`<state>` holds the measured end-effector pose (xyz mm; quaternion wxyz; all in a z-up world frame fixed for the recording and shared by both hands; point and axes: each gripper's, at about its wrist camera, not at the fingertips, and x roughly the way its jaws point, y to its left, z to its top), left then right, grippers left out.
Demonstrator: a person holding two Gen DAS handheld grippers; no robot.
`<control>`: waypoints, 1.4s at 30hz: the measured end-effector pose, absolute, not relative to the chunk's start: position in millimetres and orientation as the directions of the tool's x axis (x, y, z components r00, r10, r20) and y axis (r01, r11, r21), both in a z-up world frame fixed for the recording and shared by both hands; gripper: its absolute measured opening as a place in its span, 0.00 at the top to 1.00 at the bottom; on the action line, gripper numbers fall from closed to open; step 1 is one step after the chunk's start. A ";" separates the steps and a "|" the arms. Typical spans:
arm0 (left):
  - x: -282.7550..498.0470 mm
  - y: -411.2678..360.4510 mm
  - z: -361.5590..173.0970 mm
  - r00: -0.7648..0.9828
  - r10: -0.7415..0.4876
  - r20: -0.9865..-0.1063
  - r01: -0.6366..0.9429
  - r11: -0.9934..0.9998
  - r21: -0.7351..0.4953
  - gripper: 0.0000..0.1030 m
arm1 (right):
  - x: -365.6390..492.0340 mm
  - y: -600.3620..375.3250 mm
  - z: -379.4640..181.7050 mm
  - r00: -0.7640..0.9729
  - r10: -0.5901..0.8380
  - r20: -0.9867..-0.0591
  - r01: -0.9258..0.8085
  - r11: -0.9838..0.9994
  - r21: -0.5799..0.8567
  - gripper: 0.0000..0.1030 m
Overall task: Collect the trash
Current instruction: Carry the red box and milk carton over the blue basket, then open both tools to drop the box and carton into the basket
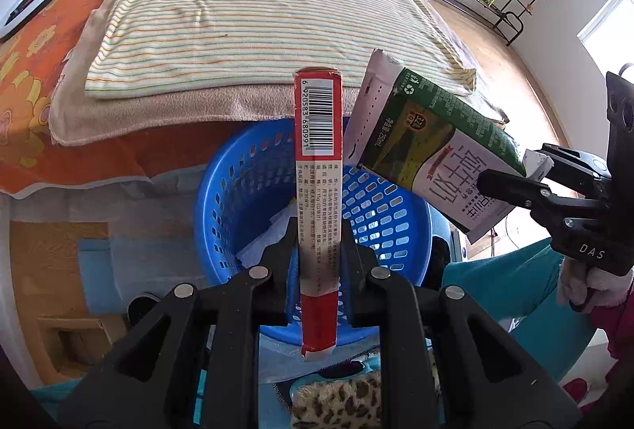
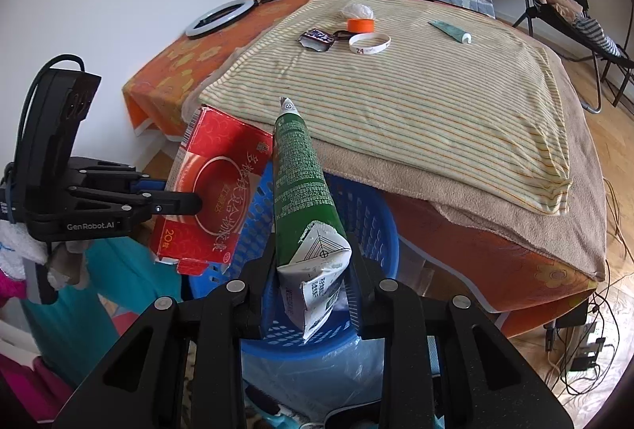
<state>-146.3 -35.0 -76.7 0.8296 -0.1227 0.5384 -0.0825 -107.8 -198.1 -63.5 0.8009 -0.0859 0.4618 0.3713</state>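
Red box [image 1: 318, 187], barcode 6920585680991, clamped in left tool [image 1: 319, 250]; green 250ml milk carton [image 2: 303, 191] clamped in right tool [image 2: 313, 270], "DAS".

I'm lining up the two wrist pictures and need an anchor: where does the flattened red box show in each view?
Left wrist view: the flattened red box stands edge-on at centre, barcode side facing the camera, pinched in the left claw.
Right wrist view: the same box shows its broad printed face at left of centre, held out sideways.
Shared landmark: the blue basket directly beneath it in both views.
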 end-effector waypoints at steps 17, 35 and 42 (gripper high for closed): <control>-142.0 -42.2 -117.9 0.291 -0.275 -0.917 -0.007 0.957 -0.289 0.84 | -114.9 -184.9 -104.5 0.255 0.436 -0.863 -0.685 0.711 0.157 0.73; -131.4 -39.3 -133.2 0.257 -0.246 -0.934 -0.041 0.963 -0.265 0.61 | -109.5 -183.0 -122.8 0.218 0.398 -0.891 -0.662 0.731 0.165 0.55; -130.6 -39.1 -132.7 0.258 -0.235 -0.937 -0.045 0.966 -0.254 0.60 | -109.2 -180.4 -124.1 0.225 0.386 -0.895 -0.661 0.735 0.151 0.44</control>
